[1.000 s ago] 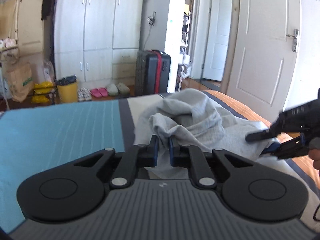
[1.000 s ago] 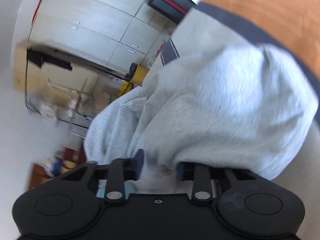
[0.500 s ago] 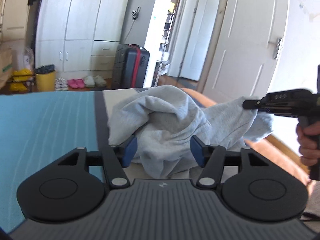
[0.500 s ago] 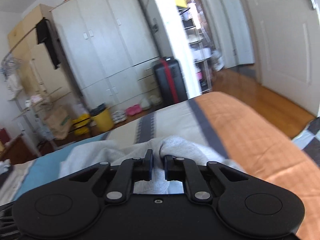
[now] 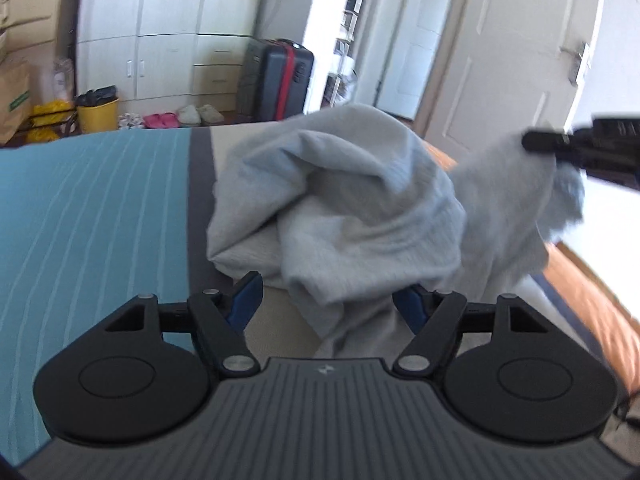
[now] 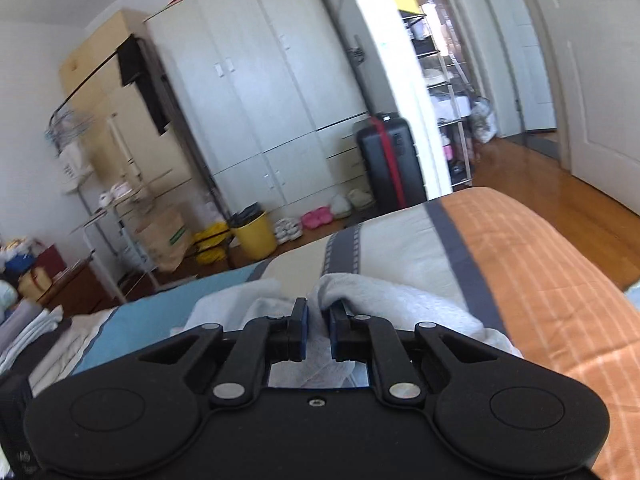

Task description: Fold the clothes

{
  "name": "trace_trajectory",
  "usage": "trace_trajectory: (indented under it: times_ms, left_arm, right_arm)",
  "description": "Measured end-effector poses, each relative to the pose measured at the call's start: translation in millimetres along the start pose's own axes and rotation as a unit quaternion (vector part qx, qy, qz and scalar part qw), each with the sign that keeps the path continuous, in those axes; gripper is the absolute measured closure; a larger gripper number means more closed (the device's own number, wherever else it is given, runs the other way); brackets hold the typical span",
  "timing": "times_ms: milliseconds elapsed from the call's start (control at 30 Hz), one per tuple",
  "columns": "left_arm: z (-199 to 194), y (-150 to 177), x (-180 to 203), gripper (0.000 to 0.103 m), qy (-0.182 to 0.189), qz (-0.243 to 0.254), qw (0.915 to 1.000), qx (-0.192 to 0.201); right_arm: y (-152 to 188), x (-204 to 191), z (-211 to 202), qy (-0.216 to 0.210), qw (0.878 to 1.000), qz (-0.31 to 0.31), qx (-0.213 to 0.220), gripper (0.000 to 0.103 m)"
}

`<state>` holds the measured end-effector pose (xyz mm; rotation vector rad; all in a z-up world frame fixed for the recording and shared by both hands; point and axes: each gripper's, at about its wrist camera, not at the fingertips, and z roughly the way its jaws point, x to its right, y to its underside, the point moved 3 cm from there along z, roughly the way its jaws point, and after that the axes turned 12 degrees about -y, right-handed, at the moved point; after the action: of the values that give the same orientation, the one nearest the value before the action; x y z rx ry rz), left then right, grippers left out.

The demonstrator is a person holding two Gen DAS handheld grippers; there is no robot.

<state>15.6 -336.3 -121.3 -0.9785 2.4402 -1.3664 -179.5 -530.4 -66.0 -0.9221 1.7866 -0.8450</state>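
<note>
A crumpled grey garment (image 5: 340, 200) lies heaped on the bed (image 5: 100, 220), across its beige and dark stripes. My left gripper (image 5: 328, 298) sits low at the heap's near edge. Its jaws are opening, and a fold of the cloth hangs loosely between the blue pads (image 5: 246, 300) without being pressed. My right gripper (image 6: 318, 320) is shut on an edge of the grey garment (image 6: 400, 300) and holds it above the bed. In the left wrist view the right gripper (image 5: 560, 146) shows at the right, with a lifted flap of cloth hanging from it.
The bed's orange part (image 6: 540, 280) runs along the right side. A pile of folded laundry (image 6: 24, 336) lies at its left. Beyond the foot stand a dark suitcase (image 5: 280, 76), a yellow bin (image 5: 98, 114), slippers (image 5: 164, 120) and white wardrobes (image 6: 260, 100). A white door (image 5: 500, 60) is at the right.
My left gripper's jaws went from shut on the cloth to wide apart, and it sank a little. My right gripper pinched the garment's edge, rolled level and lifted it.
</note>
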Motion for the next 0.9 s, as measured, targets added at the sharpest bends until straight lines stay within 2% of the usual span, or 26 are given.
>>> trace_trajectory:
  times_ms: [67, 100, 167, 233, 267, 400, 567, 767, 900]
  left_arm:
    - [-1, 0, -10, 0.062, 0.021, -0.025, 0.9994, 0.007]
    - [-2, 0, -10, 0.091, 0.018, -0.015, 0.9997, 0.005]
    - [-4, -1, -3, 0.093, -0.025, 0.036, 0.999, 0.006]
    - [-10, 2, 11, 0.093, -0.079, 0.11, 0.9902, 0.032]
    - [-13, 4, 16, 0.093, -0.092, 0.131, 0.9861, 0.043]
    - [-25, -1, 21, 0.094, -0.093, 0.115, 0.987, 0.063]
    - [-57, -13, 6, 0.095, -0.116, 0.075, 0.9846, 0.107]
    - [-91, -27, -20, 0.096, -0.143, 0.037, 0.9803, 0.131]
    - [-114, -37, -23, 0.096, -0.14, 0.026, 0.9766, 0.16]
  right_arm:
    - [5, -13, 9, -0.012, 0.999, -0.028, -0.021, 0.09]
    - [6, -19, 10, -0.015, 0.999, -0.037, -0.024, 0.09]
    - [7, -26, 11, -0.02, 0.998, -0.047, -0.027, 0.09]
    - [6, -27, 10, -0.018, 0.998, -0.049, -0.025, 0.09]
    - [5, -26, 8, -0.015, 0.999, -0.046, -0.024, 0.09]
    - [4, -20, -1, 0.01, 1.0, -0.024, -0.015, 0.09]
    - [4, -20, -20, 0.028, 1.0, -0.011, -0.001, 0.09]
    - [-1, -27, -36, 0.022, 0.999, -0.013, 0.022, 0.09]
    - [-1, -44, -38, 0.011, 0.999, -0.04, 0.026, 0.09]
